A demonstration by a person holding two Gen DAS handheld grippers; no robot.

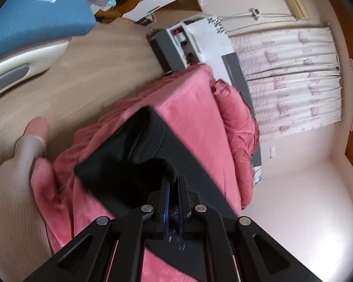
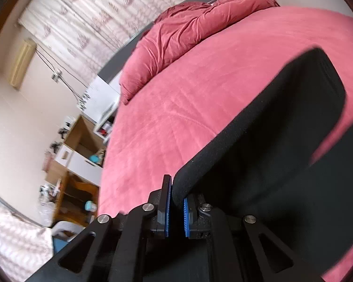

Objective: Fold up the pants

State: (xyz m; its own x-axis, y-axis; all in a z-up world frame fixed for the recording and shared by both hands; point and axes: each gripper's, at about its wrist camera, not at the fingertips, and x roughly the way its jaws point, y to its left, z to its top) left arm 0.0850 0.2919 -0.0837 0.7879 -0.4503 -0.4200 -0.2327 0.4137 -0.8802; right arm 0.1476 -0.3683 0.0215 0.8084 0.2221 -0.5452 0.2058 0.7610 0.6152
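Black pants (image 1: 138, 155) lie on a bed with a pink sheet (image 1: 190, 108). My left gripper (image 1: 173, 188) is shut on a fold of the pants and holds it above the sheet. In the right wrist view the pants (image 2: 270, 141) stretch away to the upper right over the pink sheet (image 2: 188, 108). My right gripper (image 2: 177, 195) is shut on the thick edge of the pants between its blue pads (image 2: 168, 209). Both views are tilted and blurred.
A crumpled pink duvet (image 2: 200, 28) lies at the far end of the bed. A hand (image 1: 23, 155) rests at the bed's left side. Wooden floor (image 1: 82, 70), shelves (image 2: 82, 145), a white cabinet (image 1: 200, 37) and patterned curtains (image 1: 291, 80) surround the bed.
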